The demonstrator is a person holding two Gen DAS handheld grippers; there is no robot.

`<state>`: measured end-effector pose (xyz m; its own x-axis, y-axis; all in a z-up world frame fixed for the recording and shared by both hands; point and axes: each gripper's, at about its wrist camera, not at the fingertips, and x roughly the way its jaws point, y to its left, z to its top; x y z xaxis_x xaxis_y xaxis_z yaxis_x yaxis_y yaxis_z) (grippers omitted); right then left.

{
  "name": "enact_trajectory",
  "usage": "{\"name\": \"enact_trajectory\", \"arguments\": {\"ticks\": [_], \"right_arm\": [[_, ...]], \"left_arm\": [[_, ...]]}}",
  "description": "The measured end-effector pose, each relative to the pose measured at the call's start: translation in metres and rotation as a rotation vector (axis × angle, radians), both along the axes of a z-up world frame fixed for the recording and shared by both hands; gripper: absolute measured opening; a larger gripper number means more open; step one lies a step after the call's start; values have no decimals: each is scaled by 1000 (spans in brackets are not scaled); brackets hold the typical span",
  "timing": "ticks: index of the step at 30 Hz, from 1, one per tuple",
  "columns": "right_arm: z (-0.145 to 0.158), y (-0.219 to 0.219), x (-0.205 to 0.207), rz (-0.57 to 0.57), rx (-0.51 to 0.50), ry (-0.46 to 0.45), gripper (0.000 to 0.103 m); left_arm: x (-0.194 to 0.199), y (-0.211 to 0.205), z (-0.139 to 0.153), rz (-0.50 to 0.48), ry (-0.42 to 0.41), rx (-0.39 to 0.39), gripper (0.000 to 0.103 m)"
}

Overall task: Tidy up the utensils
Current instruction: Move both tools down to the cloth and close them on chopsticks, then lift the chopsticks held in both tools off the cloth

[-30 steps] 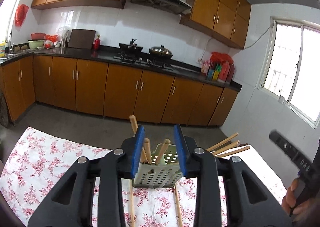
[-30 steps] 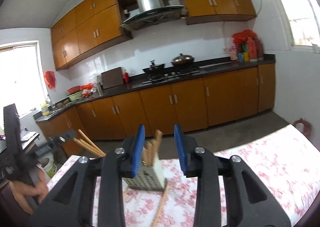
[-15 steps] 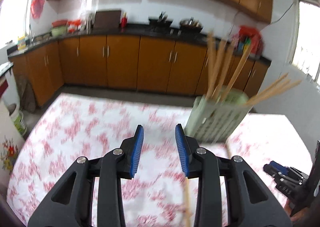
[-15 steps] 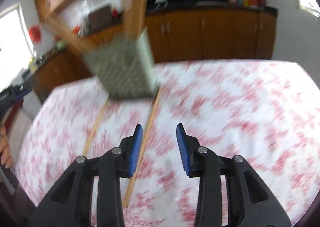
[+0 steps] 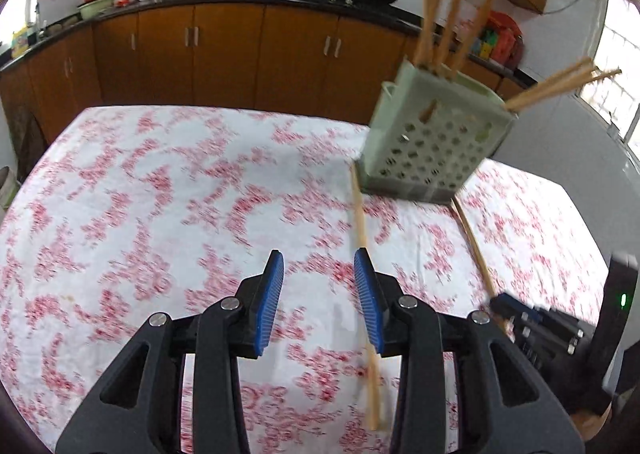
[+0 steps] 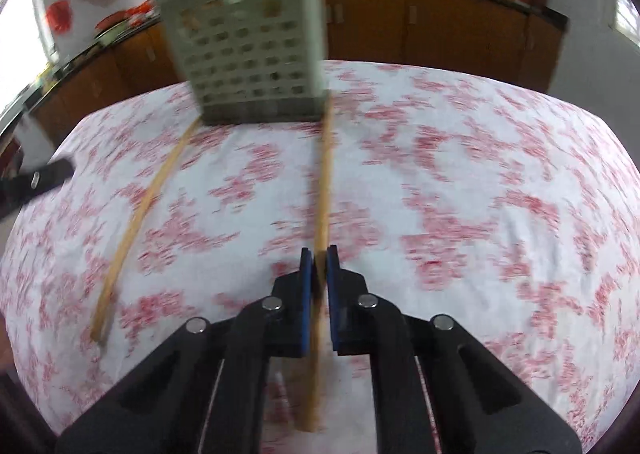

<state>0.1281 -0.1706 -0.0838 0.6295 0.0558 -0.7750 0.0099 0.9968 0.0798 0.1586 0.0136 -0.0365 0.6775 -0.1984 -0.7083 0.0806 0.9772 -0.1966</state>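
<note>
**Right tongs pinch a chopstick by the holder**

Both grippers have dropped from the kitchen view to the floral tablecloth (image 5: 160,190). The right gripper (image 6: 317,256), spread half a second ago, has just closed on the chopstick (image 6: 325,174) running out from the green holder (image 6: 248,54). The left gripper (image 5: 318,266) has just been opening, nothing between its pads (a second chopstick (image 5: 360,222) lies beside its right pad). Open cloth lies left of the holder.

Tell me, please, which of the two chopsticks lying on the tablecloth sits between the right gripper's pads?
The right gripper is shut on the chopstick running straight back to the holder's right corner. The other chopstick lies untouched, angled off to its left.
</note>
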Motion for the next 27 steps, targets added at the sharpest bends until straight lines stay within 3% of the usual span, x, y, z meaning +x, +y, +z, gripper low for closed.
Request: {"name": "enact_trajectory", "arguments": {"ticks": [9, 15, 16, 19, 20, 27], "right_arm": [[-1, -85, 5, -283, 6, 6, 8], [-3, -94, 0, -271, 4, 3, 8], [-3, -93, 0, -264, 7, 3, 8], [-4, -88, 0, -241, 10, 4, 8], [-4, -84, 0, -231, 10, 4, 8], [-4, -59, 8, -114, -4, -9, 8]], "left_arm": [[0, -34, -25, -72, 47, 46, 42], [5, -52, -44, -72, 81, 115, 41], [6, -55, -47, -67, 79, 130, 37], [7, -63, -49, -65, 55, 196, 10], [8, -62, -49, -59, 55, 200, 8], [25, -7, -48, 97, 85, 177, 8]]}}
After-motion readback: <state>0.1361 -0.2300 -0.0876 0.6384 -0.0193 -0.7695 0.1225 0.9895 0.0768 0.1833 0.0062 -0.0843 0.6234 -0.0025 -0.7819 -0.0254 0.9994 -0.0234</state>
